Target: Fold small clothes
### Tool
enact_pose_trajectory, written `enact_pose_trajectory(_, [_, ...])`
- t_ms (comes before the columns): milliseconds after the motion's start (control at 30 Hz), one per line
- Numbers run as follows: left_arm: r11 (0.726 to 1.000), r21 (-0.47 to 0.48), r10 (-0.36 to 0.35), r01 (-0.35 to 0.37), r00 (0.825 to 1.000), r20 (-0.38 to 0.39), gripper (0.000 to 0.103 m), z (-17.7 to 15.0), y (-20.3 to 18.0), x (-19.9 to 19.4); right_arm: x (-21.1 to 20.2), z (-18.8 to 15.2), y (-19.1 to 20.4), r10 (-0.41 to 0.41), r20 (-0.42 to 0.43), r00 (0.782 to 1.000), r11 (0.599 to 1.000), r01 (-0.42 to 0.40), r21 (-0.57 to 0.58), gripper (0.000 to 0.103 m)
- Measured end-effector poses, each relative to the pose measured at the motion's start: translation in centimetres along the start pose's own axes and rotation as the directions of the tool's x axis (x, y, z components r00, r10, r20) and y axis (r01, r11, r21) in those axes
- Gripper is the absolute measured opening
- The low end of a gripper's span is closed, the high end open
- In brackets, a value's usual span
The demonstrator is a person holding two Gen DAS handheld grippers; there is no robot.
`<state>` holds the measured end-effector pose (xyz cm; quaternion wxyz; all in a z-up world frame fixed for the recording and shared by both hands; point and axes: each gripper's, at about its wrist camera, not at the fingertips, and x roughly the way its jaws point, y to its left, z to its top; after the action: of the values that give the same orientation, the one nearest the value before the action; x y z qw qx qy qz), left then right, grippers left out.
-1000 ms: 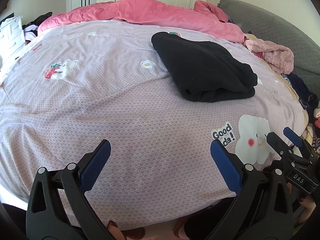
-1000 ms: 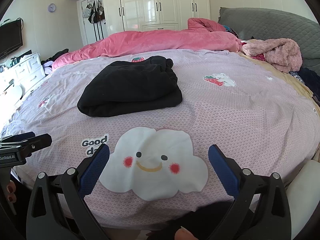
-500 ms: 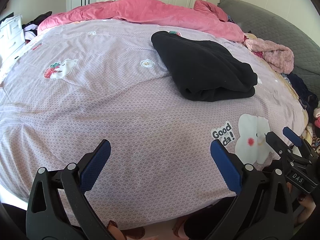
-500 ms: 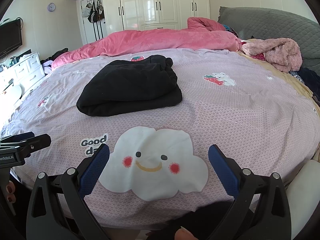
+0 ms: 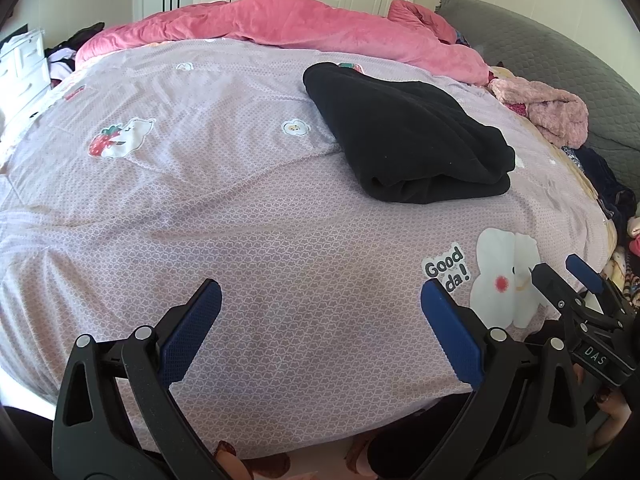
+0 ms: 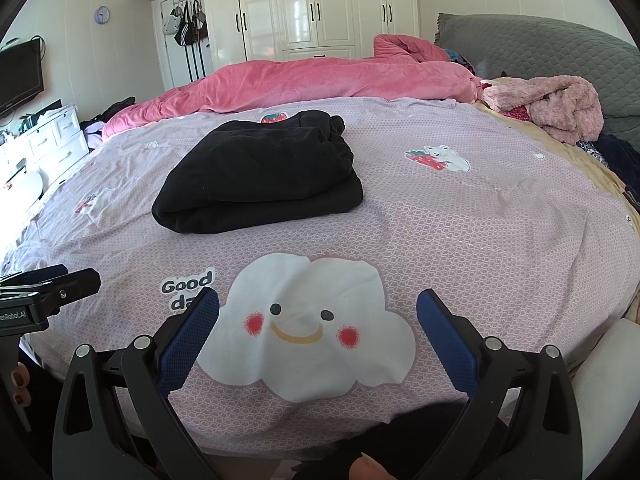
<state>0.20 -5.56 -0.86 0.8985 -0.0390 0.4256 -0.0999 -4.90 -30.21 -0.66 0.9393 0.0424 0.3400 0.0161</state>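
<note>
A black garment (image 5: 408, 136) lies folded in a thick bundle on the lilac printed bedspread (image 5: 208, 200); it also shows in the right wrist view (image 6: 260, 176). My left gripper (image 5: 320, 300) is open and empty, held near the bed's front edge, well short of the garment. My right gripper (image 6: 318, 312) is open and empty above the white cloud print (image 6: 308, 328). The right gripper also shows at the right of the left wrist view (image 5: 560, 280). The left gripper's tip shows at the left of the right wrist view (image 6: 60, 280).
A pink duvet (image 6: 320, 80) is heaped along the far side of the bed. A fluffy pink garment (image 6: 556, 108) and dark clothes (image 6: 620, 160) lie at the right by the grey headboard (image 6: 540, 48). White drawers (image 6: 48, 140) stand at the left.
Both grippers stay open and almost still; the views have shifted only slightly. The garment has not moved.
</note>
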Motion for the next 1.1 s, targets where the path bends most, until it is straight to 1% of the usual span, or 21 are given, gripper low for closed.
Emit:
enact_pose_trajectory(700, [1.0,0.004,0.005,-0.005,1.0,0.002,0.094,0.09,-0.18,-0.17,-0.08,-0.03,-0.24,-0.003,-0.002,1.0,1.0,0.003,0.006,0.099])
enact_pose_trajectory(1100, [1.0,0.024,0.014,-0.014,1.0,0.014,0.094,0.12,-0.45,-0.27,-0.22,-0.05,-0.57,-0.013,-0.001,1.0,1.0,0.013,0.017,0.099])
